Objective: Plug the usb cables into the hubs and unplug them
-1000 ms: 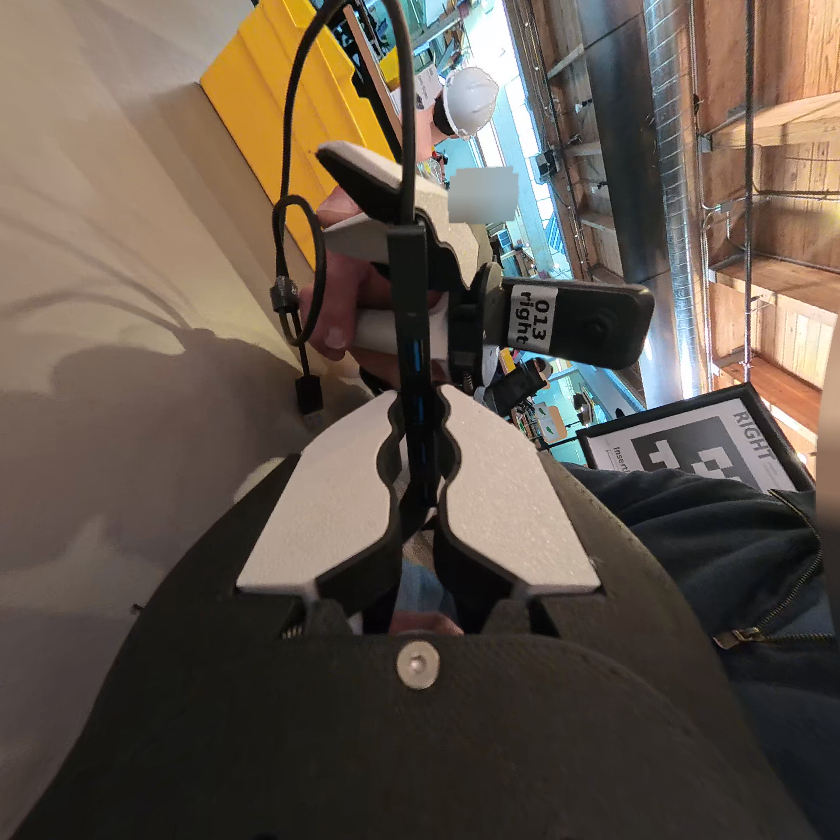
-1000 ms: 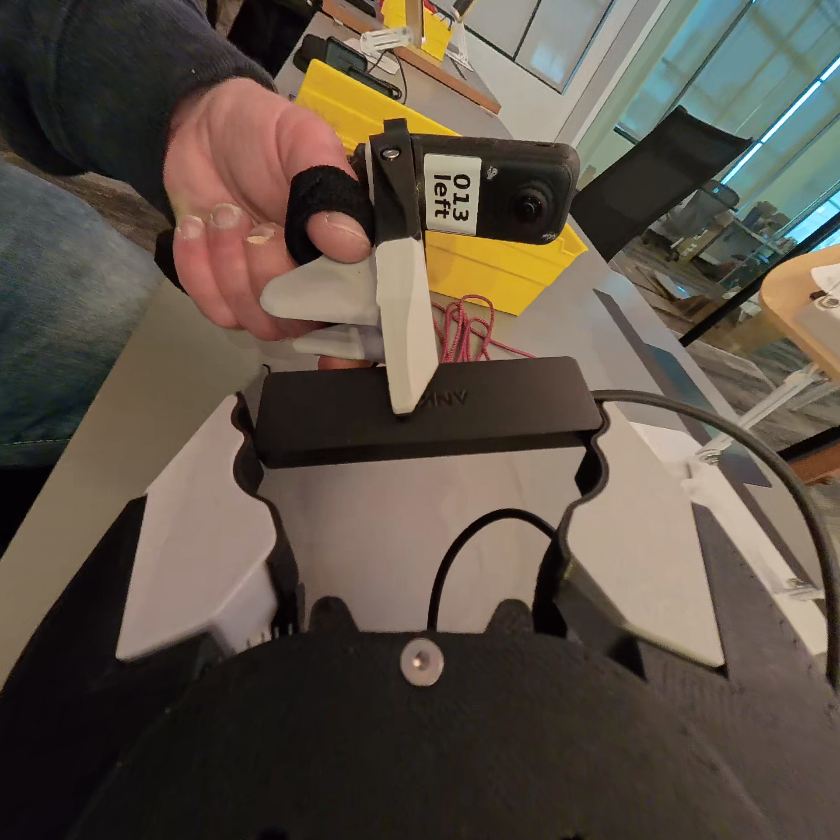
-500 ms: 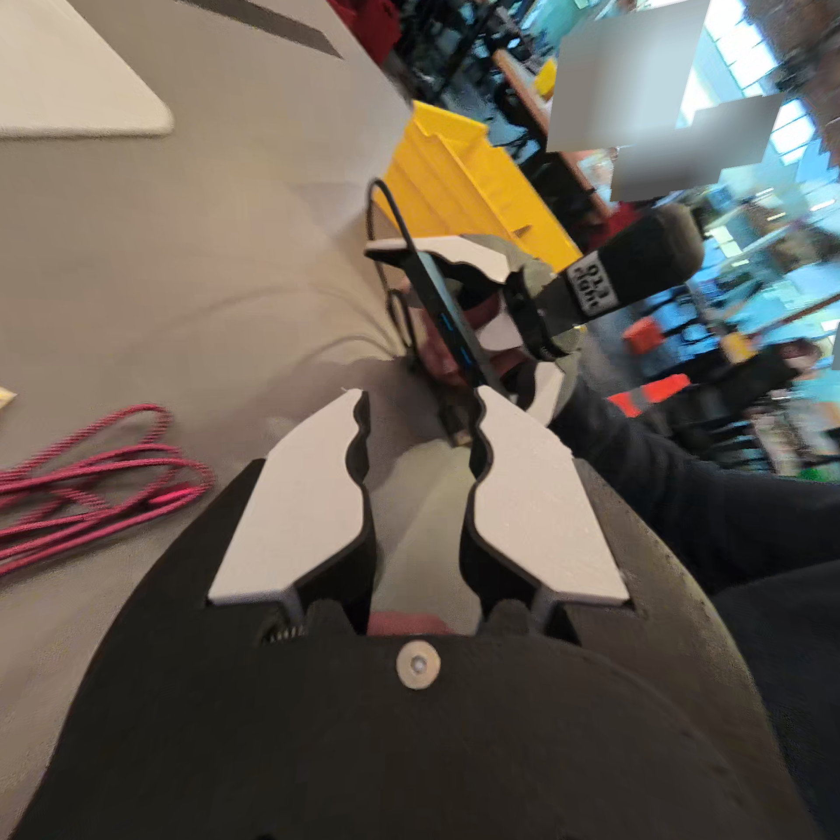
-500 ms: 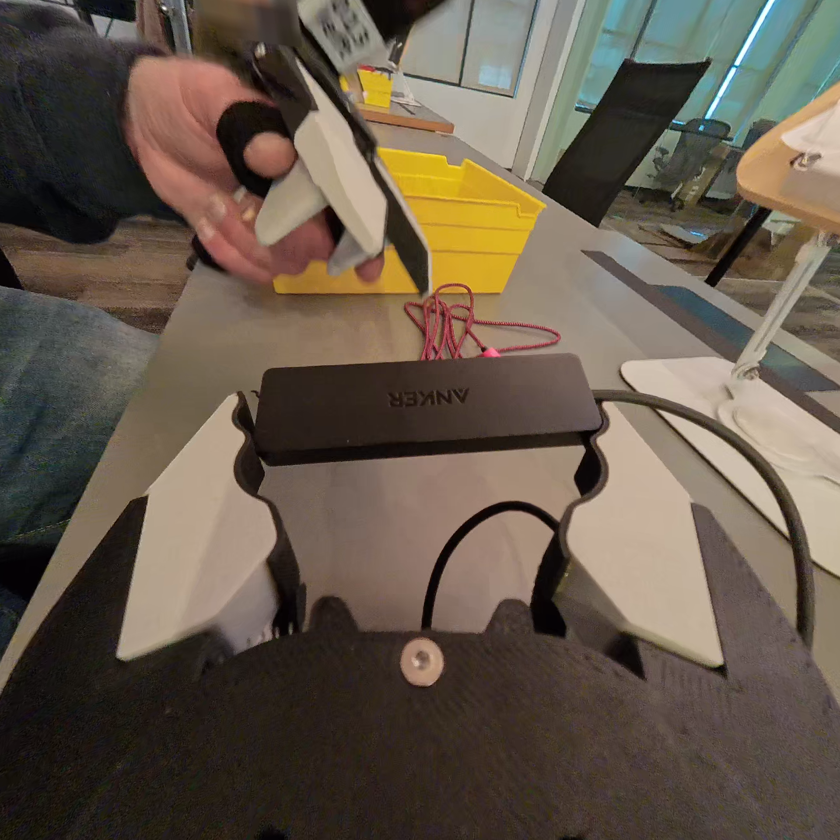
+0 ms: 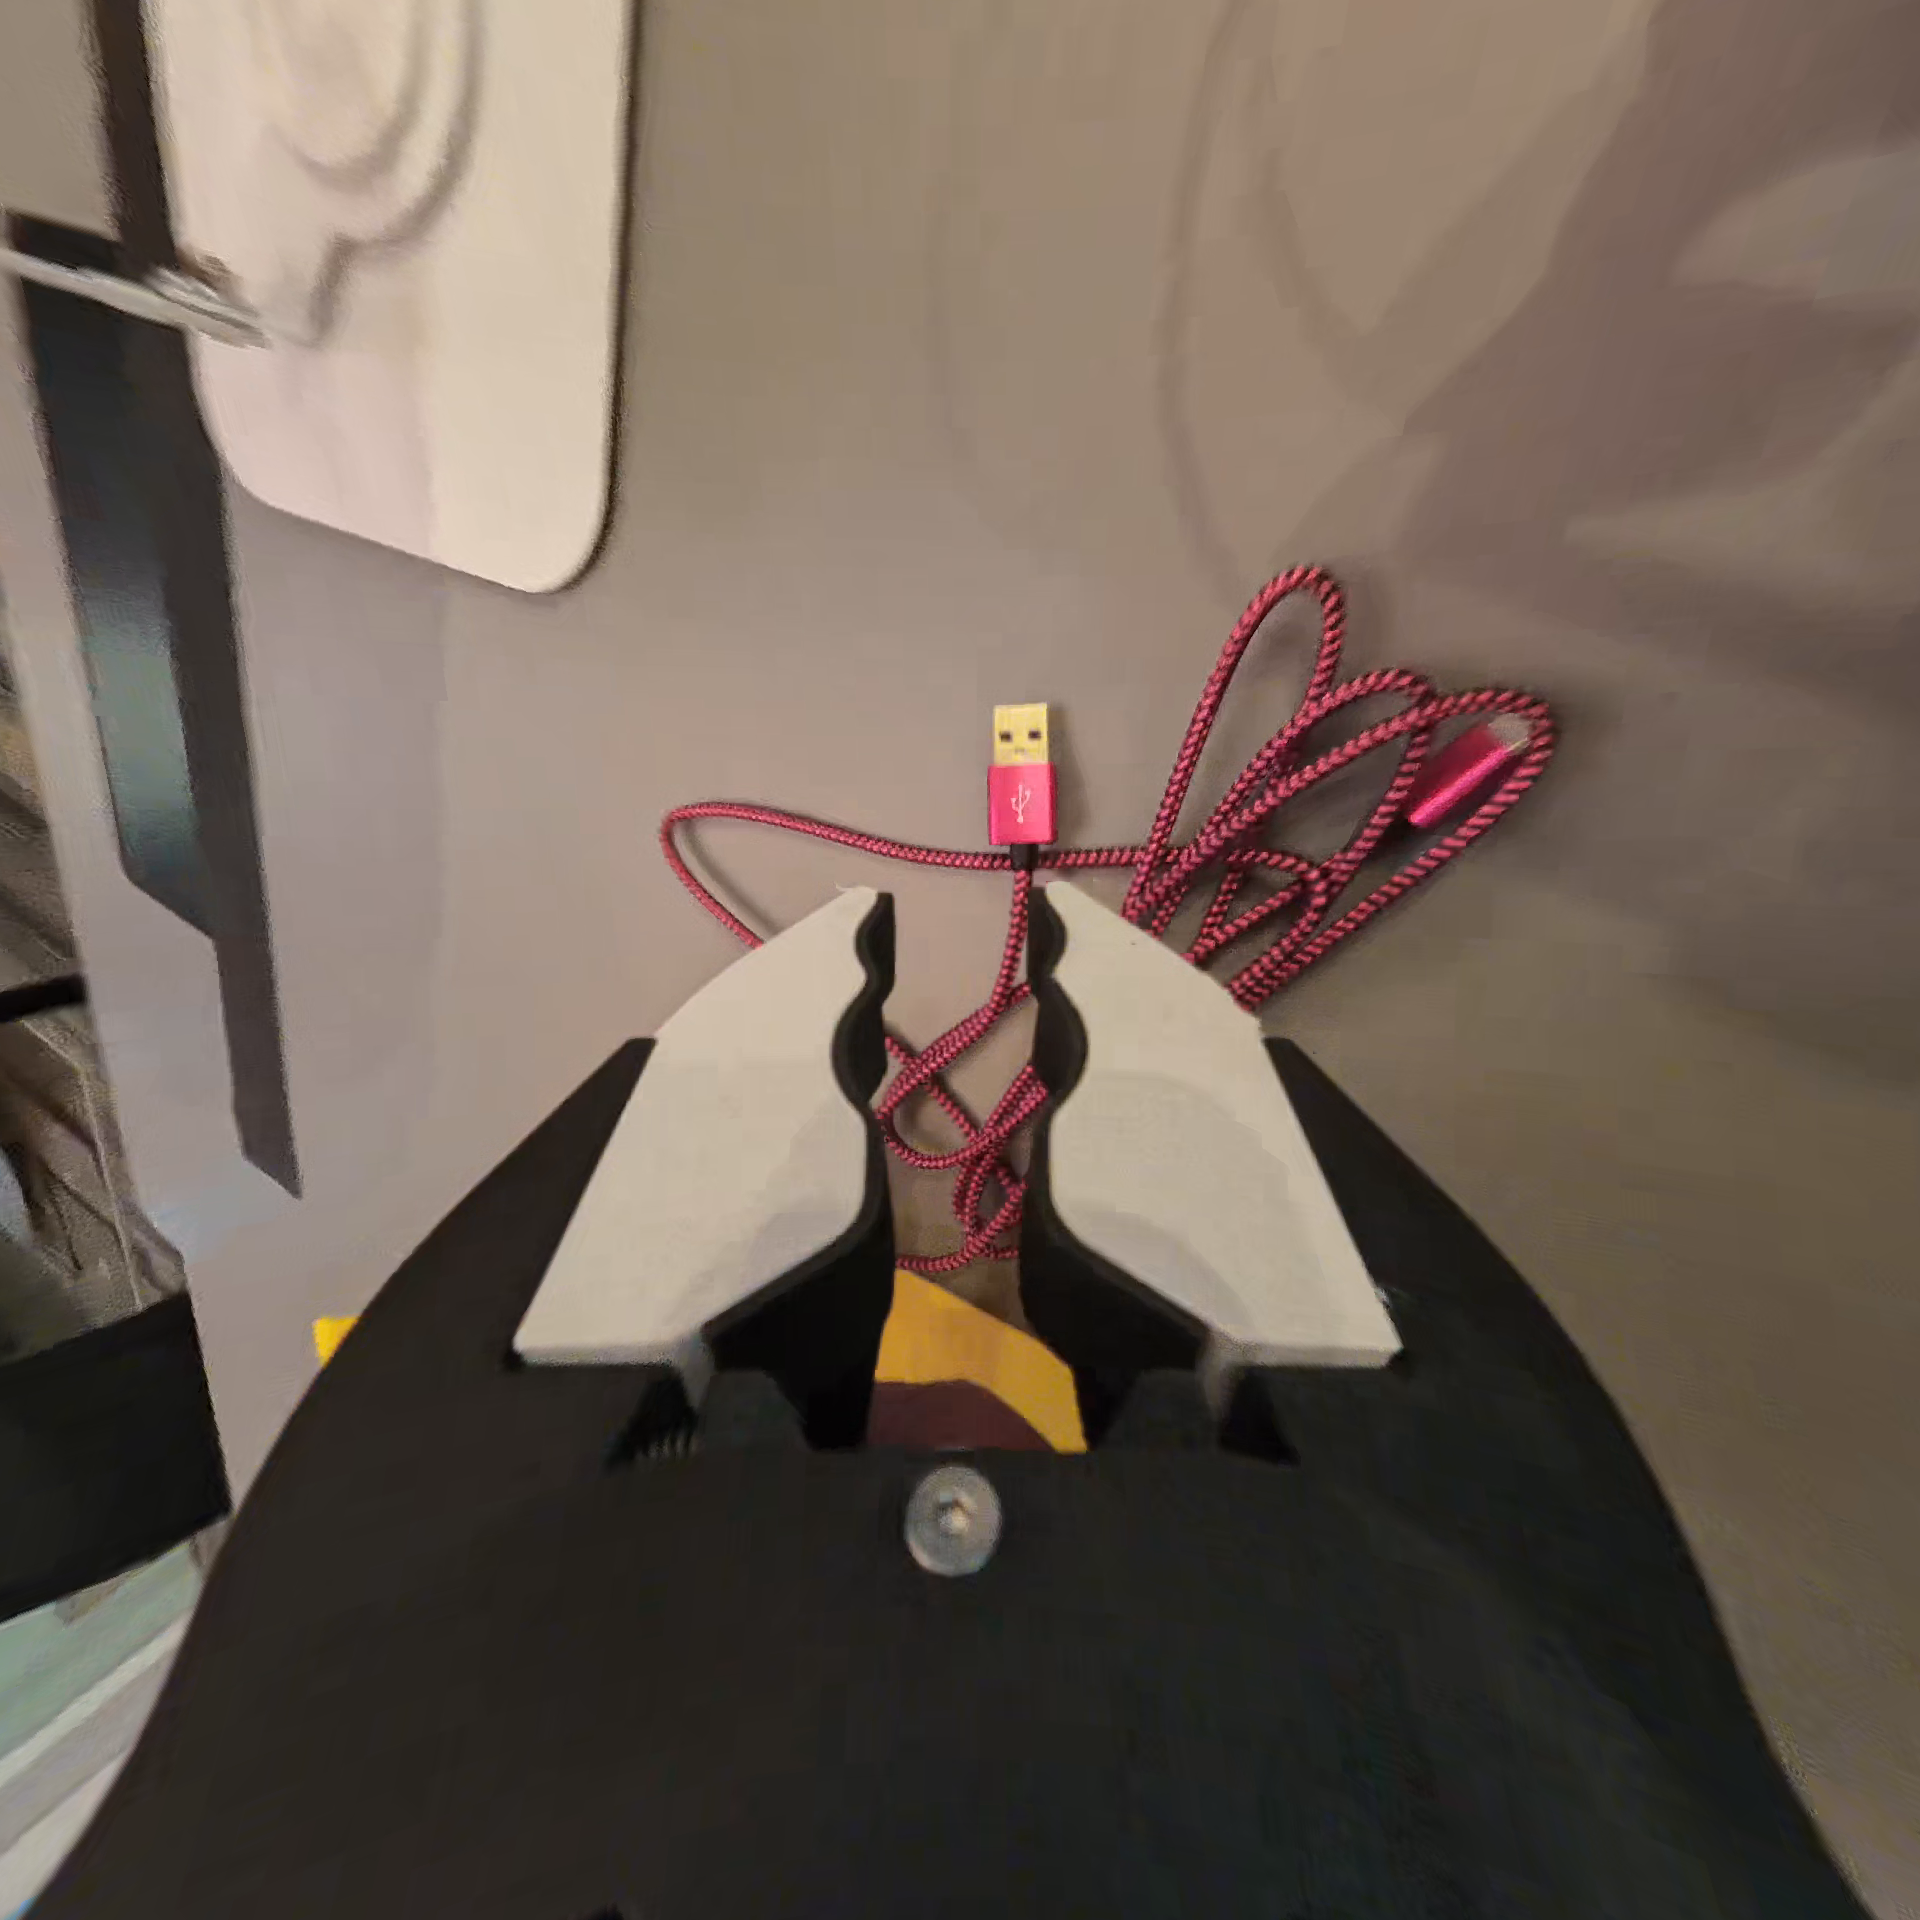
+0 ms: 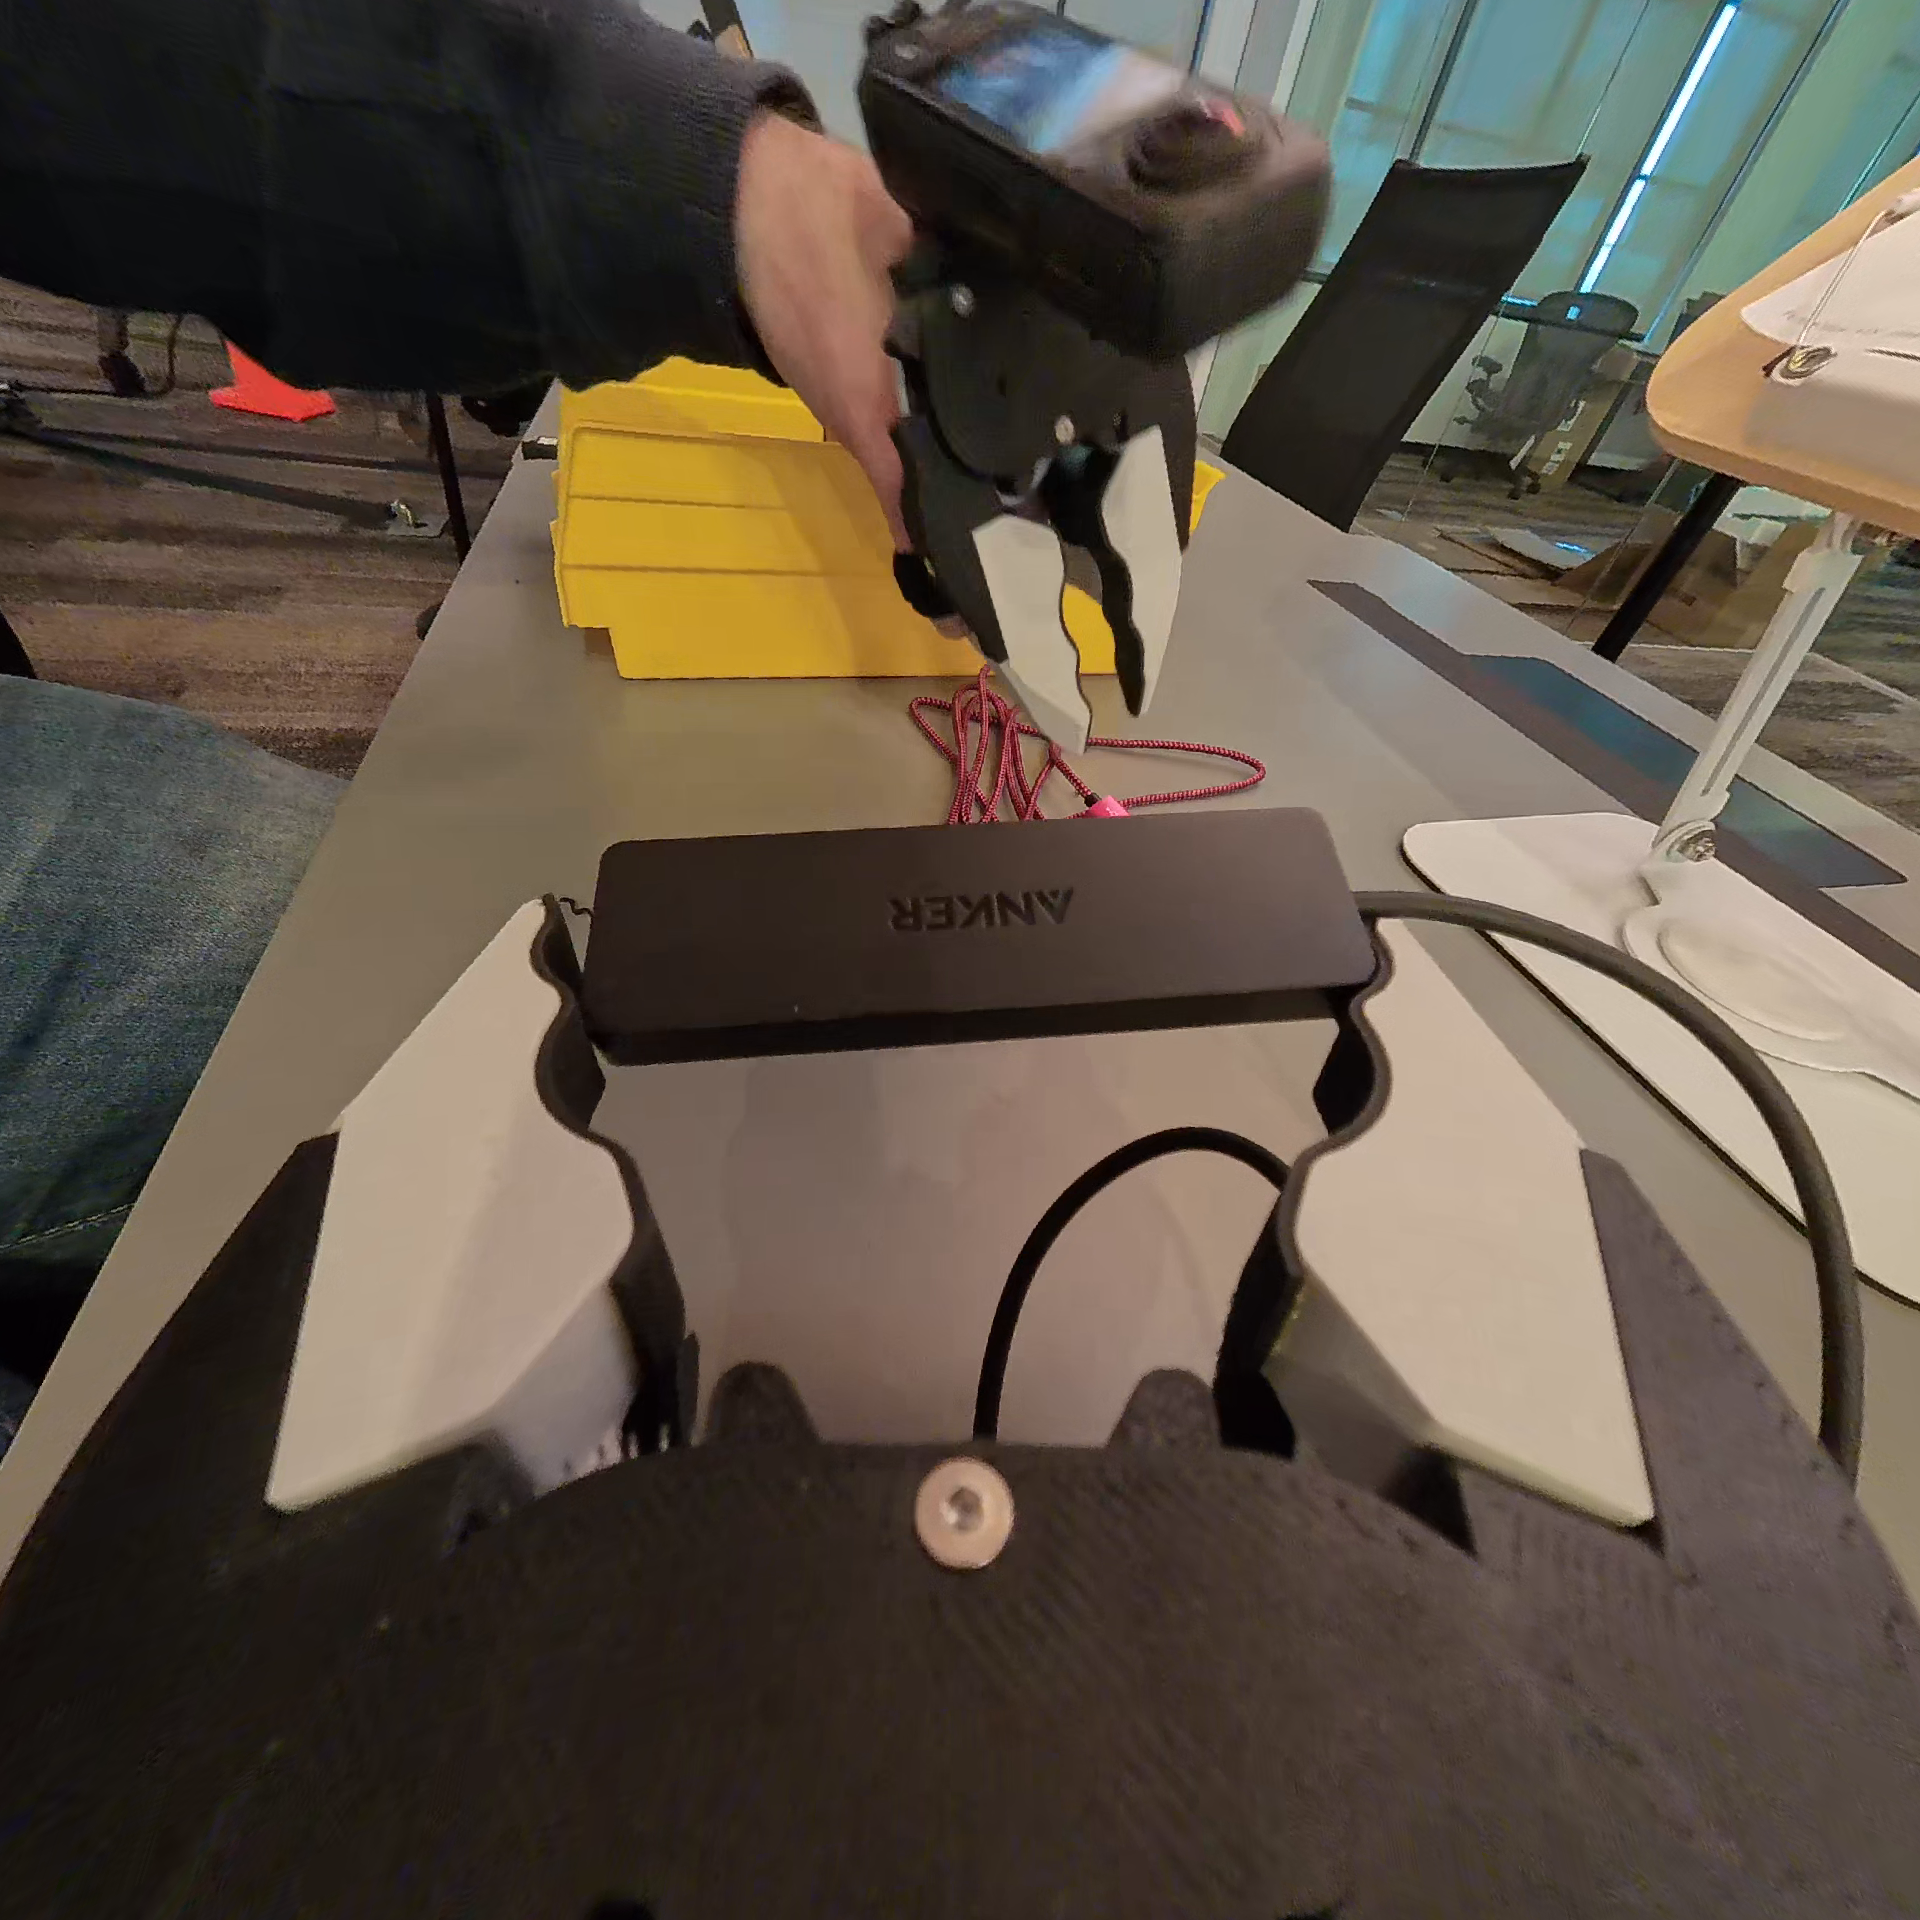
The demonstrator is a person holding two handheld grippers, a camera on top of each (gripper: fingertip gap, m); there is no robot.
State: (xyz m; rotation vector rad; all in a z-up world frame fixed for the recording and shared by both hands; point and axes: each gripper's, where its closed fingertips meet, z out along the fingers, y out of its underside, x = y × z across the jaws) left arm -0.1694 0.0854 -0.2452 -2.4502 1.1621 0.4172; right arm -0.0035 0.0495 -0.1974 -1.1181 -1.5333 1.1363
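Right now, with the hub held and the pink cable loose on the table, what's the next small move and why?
Probably lower the left gripper onto the pink cable's plug and close. Its fingers are open and empty above it, and the plug lies free on the table. The right gripper already clamps the black hub.

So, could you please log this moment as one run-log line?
left gripper: open, above pink USB cable | right gripper: shut on black hub | cable: unplugged, on table
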